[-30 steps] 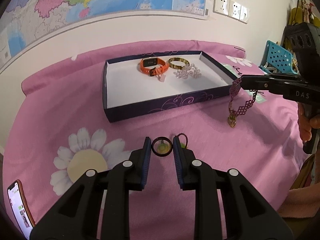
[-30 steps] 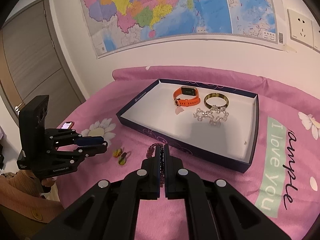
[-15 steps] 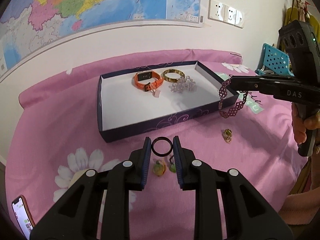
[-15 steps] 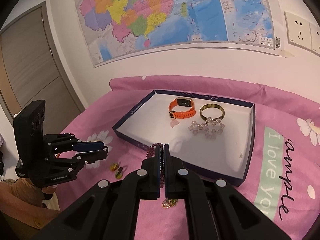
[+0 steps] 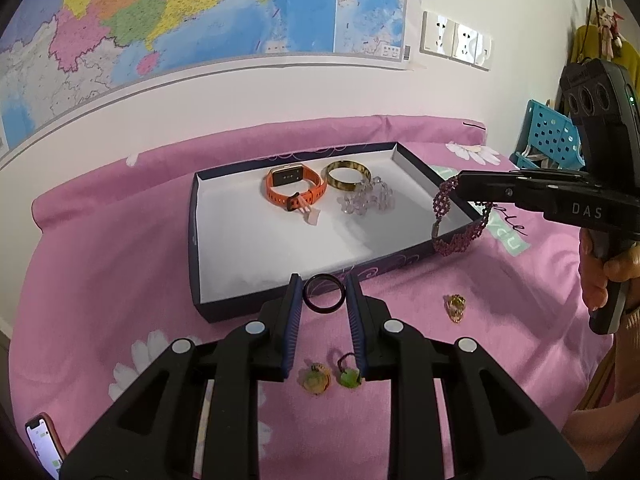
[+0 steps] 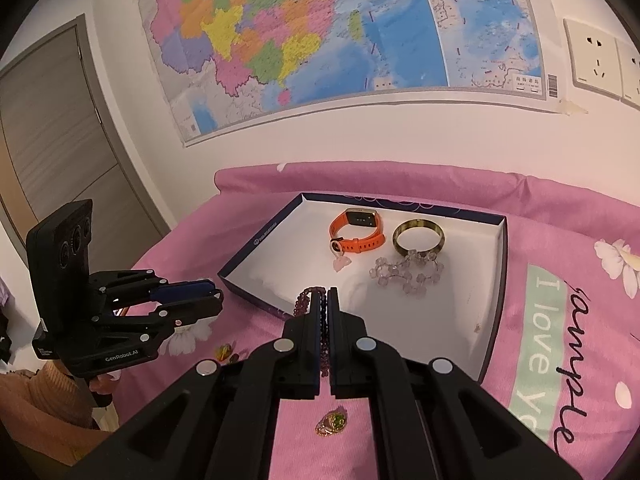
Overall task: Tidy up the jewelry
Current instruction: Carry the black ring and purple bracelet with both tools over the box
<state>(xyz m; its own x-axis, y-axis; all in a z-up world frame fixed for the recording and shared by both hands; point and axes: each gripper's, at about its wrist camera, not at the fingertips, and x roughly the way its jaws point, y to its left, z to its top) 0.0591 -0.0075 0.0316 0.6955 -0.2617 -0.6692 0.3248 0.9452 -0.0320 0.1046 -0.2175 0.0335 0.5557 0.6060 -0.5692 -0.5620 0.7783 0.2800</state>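
- Left wrist view: pinching a black ring point(image 5: 324, 311) by its outer edge in the left tool point(image 5: 324, 285), lifted clear of the pink cover point(image 5: 120, 264) and just short of the near wall of the navy box point(image 5: 280, 297).
- Could lose the ring with any small tilt or slackening, gripping a hard round band at only two narrow spots; likely to roll away across the cover or under the box wall.
- Might clip the near wall on the way in if carried too low, knocking the ring loose outside the box.
- Right wrist view: clamping a purple beaded bracelet point(image 6: 303, 300) in the fully closed right tool point(image 6: 325, 294), with its loop dangling over the box's right-hand corner.
- Risks snagging the hanging loop on that rim, or swinging it into the clear bead bracelet point(image 5: 366, 200), the gold bangle point(image 5: 346, 176) or the orange watch point(image 5: 294, 188) already lying at the far end, tangling or shoving them.
- Could bring both tools into the same stretch of box at once and bump them together.
- Easy to overlook three small pieces left on the cover: a gold ring point(image 5: 455, 306) and two little green-and-yellow trinkets point(image 5: 316, 378) beneath the left tool.
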